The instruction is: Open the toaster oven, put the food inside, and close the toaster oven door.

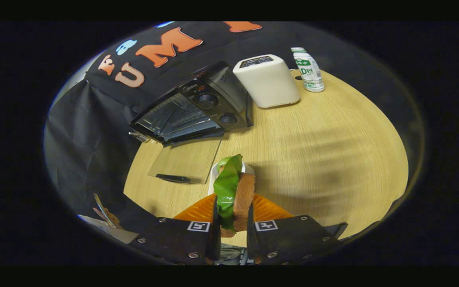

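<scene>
Tongs [231, 223] clamped on sandwich [235, 191] above plate [213, 177], facing open toaster oven [191, 105].

Sitting on the counter [333, 151]: one toaster oven [197, 105], one toaster [267, 79], one bottle [308, 69], one sandwich [233, 191].

The gripper [231, 217] holds a sandwich [235, 191] upright between its two fingers, both pressing on its sides; green lettuce shows along the brown bread. Just beyond the sandwich a white plate [214, 175] peeks out on the wooden table [325, 151]. Further ahead and to the left stands the black toaster oven [197, 105], its glass door [185, 159] folded down flat over the table. Beside the oven sits a white toaster [267, 81], and next to that a small bottle [308, 69] with a green label.
</scene>
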`<state>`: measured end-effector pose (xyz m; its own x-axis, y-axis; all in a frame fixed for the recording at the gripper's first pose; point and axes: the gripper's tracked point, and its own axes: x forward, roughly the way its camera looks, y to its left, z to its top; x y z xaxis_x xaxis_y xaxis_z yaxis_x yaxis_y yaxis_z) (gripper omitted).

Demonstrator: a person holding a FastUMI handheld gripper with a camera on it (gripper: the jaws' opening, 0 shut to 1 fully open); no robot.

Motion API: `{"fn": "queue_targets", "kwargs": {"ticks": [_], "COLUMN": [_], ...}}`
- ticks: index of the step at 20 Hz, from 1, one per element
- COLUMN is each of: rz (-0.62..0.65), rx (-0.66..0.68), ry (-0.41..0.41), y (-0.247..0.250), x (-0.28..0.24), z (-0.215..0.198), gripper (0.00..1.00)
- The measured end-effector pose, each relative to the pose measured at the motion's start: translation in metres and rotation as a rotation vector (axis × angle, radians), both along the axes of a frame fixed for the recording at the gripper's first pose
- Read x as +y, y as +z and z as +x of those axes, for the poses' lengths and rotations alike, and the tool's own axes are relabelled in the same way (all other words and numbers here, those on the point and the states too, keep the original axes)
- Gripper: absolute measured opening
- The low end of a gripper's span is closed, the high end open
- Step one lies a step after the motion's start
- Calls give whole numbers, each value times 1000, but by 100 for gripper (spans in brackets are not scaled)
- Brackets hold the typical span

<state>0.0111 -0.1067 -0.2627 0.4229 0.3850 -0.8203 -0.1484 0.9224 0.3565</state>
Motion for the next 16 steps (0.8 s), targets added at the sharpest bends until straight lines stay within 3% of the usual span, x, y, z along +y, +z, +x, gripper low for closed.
{"fn": "queue_targets", "kwargs": {"ticks": [3,10,16], "rz": [-54,54,208], "rx": [38,8,-65], "ry": [-26,-170,-319], "y": [14,66,82], "x": [-8,-12,34], "z": [-4,14,36], "gripper": [27,27,27]}}
